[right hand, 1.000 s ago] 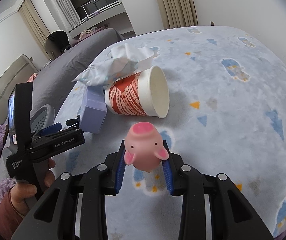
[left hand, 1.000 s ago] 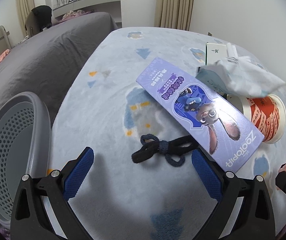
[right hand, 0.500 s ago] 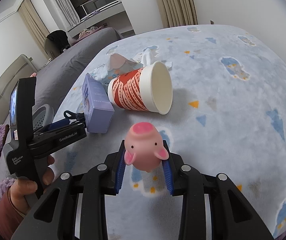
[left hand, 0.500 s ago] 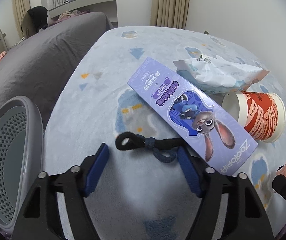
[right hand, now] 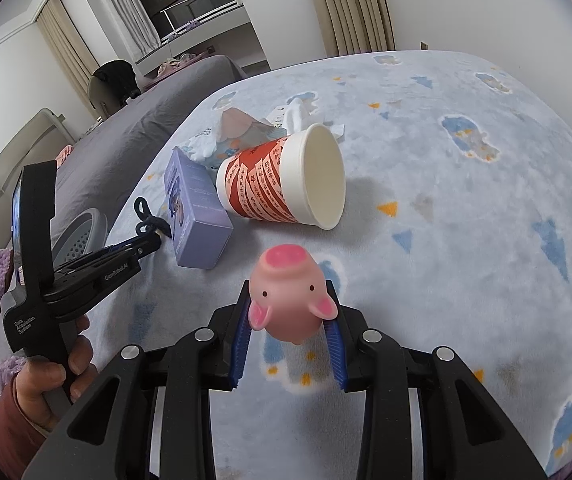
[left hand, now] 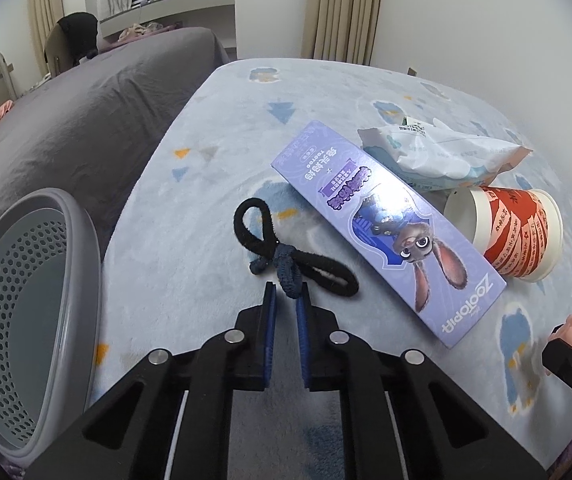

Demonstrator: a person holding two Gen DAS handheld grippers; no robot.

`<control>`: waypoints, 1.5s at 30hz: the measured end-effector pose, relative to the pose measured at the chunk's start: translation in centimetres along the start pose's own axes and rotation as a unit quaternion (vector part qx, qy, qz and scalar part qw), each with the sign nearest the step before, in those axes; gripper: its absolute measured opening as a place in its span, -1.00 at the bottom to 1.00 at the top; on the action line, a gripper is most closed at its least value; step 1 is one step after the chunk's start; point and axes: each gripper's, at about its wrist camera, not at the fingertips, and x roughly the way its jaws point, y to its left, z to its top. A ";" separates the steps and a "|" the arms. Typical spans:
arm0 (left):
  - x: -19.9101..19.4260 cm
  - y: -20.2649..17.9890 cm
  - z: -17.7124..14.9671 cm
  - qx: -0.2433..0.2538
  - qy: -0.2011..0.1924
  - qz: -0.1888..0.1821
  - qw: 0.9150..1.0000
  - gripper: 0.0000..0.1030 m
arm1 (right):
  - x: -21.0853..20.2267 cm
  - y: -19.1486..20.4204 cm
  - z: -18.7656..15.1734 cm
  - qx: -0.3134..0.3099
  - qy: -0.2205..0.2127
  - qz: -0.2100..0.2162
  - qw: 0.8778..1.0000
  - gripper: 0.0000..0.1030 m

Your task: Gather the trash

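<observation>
Risk runs from the biggest things down. The blanket (left hand: 214,320) we work on is soft fleece, so anything lifted off it may drag fibres. The grey perforated basket (left hand: 26,320) sits at nine o'clock in the left view, half off the blanket's edge; a careless swing could tip it. The purple Zootopia box (left hand: 385,228) lies at two o'clock, just beside the hair ties, and a loop could catch its edge. The paper cup (left hand: 517,236) on its side could roll if nudged.

Our left gripper (left hand: 286,296) has just been closing and now pinches the navy hair tie (left hand: 286,272), knotted to a black one (left hand: 262,244); the bite is shallow, so the pair may slip. Our right gripper (right hand: 289,328) clamps a pink pig toy (right hand: 291,300), whose soft body could squirt free.
</observation>
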 end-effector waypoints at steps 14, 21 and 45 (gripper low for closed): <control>-2.7 1.6 -1.2 -0.006 -0.013 -0.005 1.000 -0.86 | -0.4 0.6 0.2 -0.006 -0.004 0.000 1.000 -0.37; -3.1 1.8 -1.4 -0.006 -0.013 -0.014 1.000 -0.86 | -0.5 1.2 0.0 -0.011 -0.004 -0.001 1.000 -0.37; -2.1 0.1 -0.7 0.002 -0.007 -0.012 1.000 -0.53 | -0.2 -0.5 0.3 0.011 0.000 0.011 1.000 -0.37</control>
